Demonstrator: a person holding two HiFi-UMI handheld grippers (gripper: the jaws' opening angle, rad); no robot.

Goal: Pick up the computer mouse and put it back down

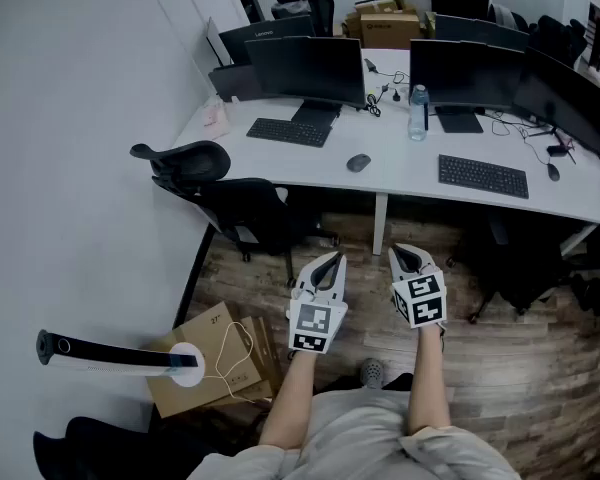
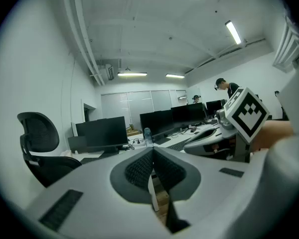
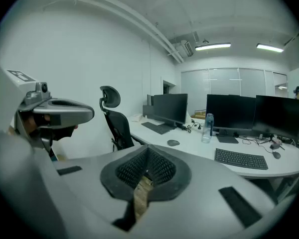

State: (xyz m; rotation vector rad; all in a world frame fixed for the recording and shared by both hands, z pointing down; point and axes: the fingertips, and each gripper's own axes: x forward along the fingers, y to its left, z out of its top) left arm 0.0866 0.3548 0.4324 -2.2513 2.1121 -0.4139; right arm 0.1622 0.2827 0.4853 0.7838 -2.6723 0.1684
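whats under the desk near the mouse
A white desk leg on wood floor, and a black chair pushed in at left. The desktop hides whatever lies further back.

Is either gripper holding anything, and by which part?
Nothing. Left gripper and right gripper are shut and empty; the computer mouse lies on the desk.

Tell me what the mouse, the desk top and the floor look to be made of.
Mouse: likely matte grey plastic, dull, no glare.
Desk top: probably smooth white laminate, even surface.
Floor: wood-look planks with visible seams; real wood or vinyl unclear.
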